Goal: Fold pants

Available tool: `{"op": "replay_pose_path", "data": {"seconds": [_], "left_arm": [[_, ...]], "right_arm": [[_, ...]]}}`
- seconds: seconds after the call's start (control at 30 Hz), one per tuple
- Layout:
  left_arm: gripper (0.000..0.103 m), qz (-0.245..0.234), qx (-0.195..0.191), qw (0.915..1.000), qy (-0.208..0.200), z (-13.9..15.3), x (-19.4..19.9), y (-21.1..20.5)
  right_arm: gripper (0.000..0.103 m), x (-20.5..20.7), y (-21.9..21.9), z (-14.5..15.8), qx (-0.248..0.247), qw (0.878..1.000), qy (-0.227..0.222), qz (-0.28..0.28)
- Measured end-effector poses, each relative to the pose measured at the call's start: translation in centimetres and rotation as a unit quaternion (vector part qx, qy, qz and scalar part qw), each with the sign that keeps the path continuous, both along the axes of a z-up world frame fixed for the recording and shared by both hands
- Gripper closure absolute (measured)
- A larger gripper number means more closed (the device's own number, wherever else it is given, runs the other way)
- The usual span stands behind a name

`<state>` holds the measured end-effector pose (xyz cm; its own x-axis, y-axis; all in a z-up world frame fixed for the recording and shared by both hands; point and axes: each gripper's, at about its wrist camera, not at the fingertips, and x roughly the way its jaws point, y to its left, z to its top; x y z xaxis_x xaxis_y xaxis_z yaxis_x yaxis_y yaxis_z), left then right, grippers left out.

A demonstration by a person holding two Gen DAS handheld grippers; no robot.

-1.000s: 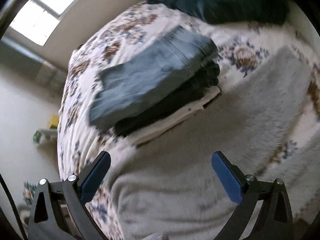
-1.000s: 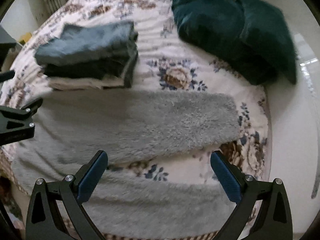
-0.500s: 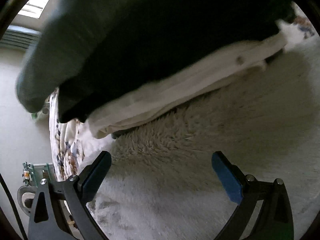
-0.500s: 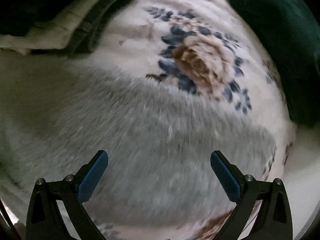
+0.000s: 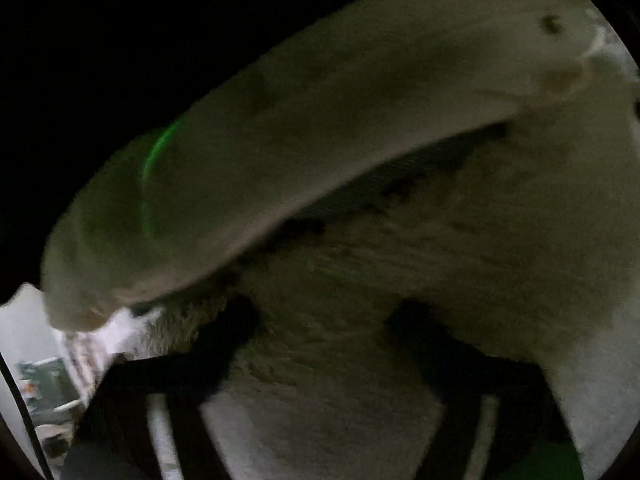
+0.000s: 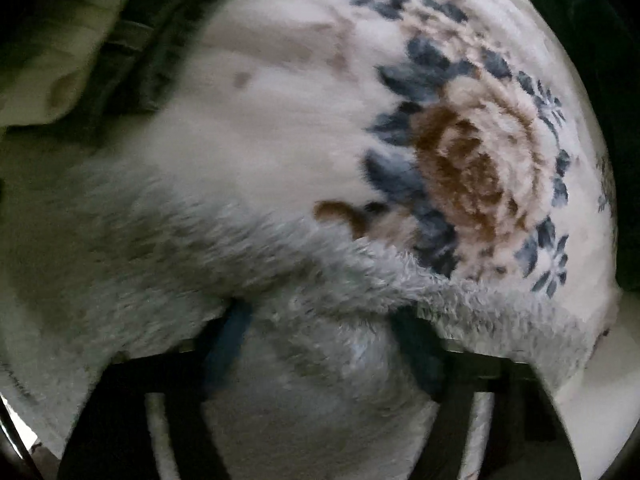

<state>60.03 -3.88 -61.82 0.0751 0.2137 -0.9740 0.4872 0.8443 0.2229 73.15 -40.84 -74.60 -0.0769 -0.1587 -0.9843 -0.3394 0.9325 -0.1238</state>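
The grey fleece pants (image 6: 160, 240) lie flat on the floral bedspread (image 6: 280, 100). My right gripper (image 6: 324, 328) points down into their far edge. Its jaws are closing, and a hump of fleece bulges between the blue pads (image 6: 232, 332), touching both. In the dark, blurred left wrist view my left gripper (image 5: 320, 320) is sunk into the pants (image 5: 480, 260) in the same way. Its jaws are closing with fleece filling the gap between the fingers (image 5: 236, 320). It sits right below the folded stack.
A stack of folded clothes borders the pants, with a cream garment (image 5: 320, 120) lowest; its corner (image 6: 40, 60) shows at the right view's top left. A dark green pillow (image 6: 580, 20) lies top right. The bed's edge and floor clutter (image 5: 40, 380) show lower left.
Both grippers dropped from well above the bed down onto the grey pants. Their jaws narrowed from wide apart to about half as wide, gathering fleece between the pads.
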Motion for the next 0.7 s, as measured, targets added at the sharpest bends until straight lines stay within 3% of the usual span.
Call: {"op": "replay_pose_path", "data": {"seconds": [0.07,0.17,0.43,0.57,0.7], "left_arm": [[0.076,0.003,-0.014,0.9999,-0.002,0.4,-0.3,0.5],[0.091,0.021,-0.018,0.9993,-0.025,1.8,-0.8,1.8],[0.093,0.091,-0.087,0.9865,-0.104,10.8,-6.0,6.8],[0.093,0.123,-0.117,0.9795,-0.109,14.6,-11.6,6.9],[0.093,0.161,-0.117,0.9759,-0.089,16.3,-18.8,3.6]], "right_arm": [[0.081,-1.0,-0.3,0.9,0.008,1.0,-0.01,-0.009],[0.092,-1.6,-1.4,2.7,0.012,0.998,-0.033,-0.049],[0.094,-7.4,-4.7,10.6,0.042,0.984,-0.109,-0.136],[0.094,-14.1,-5.5,15.0,0.08,0.965,-0.141,-0.204],[0.094,-24.3,-4.0,16.3,0.096,0.954,-0.129,-0.252]]}}
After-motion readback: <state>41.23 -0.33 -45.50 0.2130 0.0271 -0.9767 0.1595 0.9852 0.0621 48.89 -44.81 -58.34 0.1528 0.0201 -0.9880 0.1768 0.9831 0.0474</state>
